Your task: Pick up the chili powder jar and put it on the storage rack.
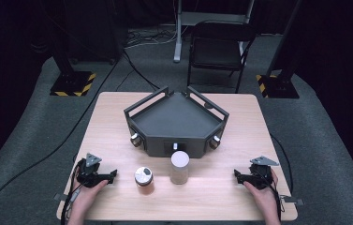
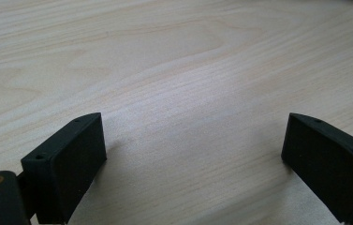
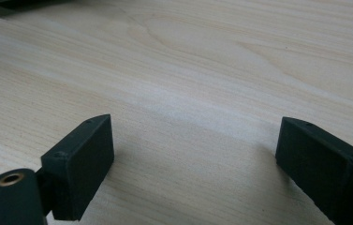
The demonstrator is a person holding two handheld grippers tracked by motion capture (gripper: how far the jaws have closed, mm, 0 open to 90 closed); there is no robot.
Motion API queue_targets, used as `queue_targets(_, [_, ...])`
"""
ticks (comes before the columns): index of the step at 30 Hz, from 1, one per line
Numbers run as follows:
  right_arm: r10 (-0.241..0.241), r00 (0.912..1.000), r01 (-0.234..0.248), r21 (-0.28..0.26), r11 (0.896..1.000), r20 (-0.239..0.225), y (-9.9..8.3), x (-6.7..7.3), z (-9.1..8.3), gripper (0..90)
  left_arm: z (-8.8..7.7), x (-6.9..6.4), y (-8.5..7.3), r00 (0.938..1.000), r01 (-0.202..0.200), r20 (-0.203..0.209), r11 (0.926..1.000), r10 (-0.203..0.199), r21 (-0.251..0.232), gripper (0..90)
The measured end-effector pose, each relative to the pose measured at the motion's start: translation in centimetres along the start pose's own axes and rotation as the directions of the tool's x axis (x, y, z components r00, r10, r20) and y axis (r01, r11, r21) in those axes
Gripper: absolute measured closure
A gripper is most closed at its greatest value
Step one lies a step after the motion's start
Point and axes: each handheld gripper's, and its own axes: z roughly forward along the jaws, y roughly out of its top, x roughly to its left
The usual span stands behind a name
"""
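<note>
I read this as the starting condition: no part of the work is done.

My left gripper (image 1: 113, 175) rests low on the table (image 1: 118, 117) with its jaws spread wide. In the left gripper view, bare wood lies between the two black pads (image 2: 78, 159) and nothing touches them. My right gripper (image 1: 236, 174) rests the same way at the opposite side. In the right gripper view its jaws also stand apart with bare wood between them. Both grippers are released and hold nothing.

The jar (image 1: 143, 180) with the dark lid stands upright just inboard of my left gripper, near it but clear of the jaws. The pale can (image 1: 180, 167) stands upright past the jar from that gripper, roughly midway between the two grippers and well apart from the right one. The two items stand close together without touching.

The dark tray (image 1: 176, 119) sits ahead of both grippers, directly behind the can, and nothing lies in it.

Judgement: everything remains. Each item must be approached, gripped and lifted, and, I judge, set into the tray. The jar is the nearest item for my left gripper.
</note>
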Motion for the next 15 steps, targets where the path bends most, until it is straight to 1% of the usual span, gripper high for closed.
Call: queue_targets(15, [-0.002, 1.0000, 0.002, 0.000, 1.000, -0.004, 0.02, -0.04, 0.04, 9.9, 0.03, 0.06, 0.02, 1.0000, -0.002, 0.002, 1.0000, 0.002, 0.000, 6.0])
